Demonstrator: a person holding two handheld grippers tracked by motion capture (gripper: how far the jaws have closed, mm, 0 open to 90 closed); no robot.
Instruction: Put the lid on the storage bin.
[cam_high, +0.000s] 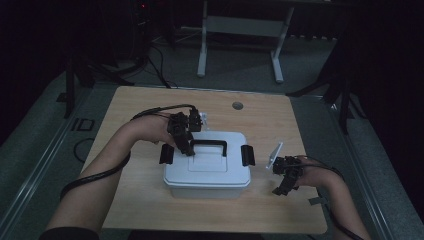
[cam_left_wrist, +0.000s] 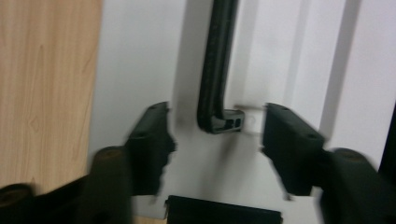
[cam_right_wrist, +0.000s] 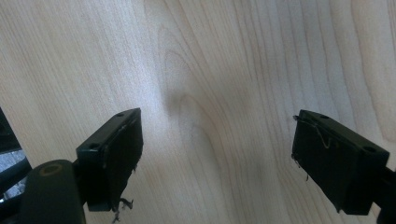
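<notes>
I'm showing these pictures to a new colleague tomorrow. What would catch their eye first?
The white box with its black handle and side latches, in the middle of the wooden table. Next, the left gripper, its open jaws standing either side of the handle's end. The right gripper sits apart to the box's right, open over bare wood.

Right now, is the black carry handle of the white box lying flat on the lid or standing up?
Lying flat: the handle rests against the lid of the box in the high view and in the left gripper view.
</notes>
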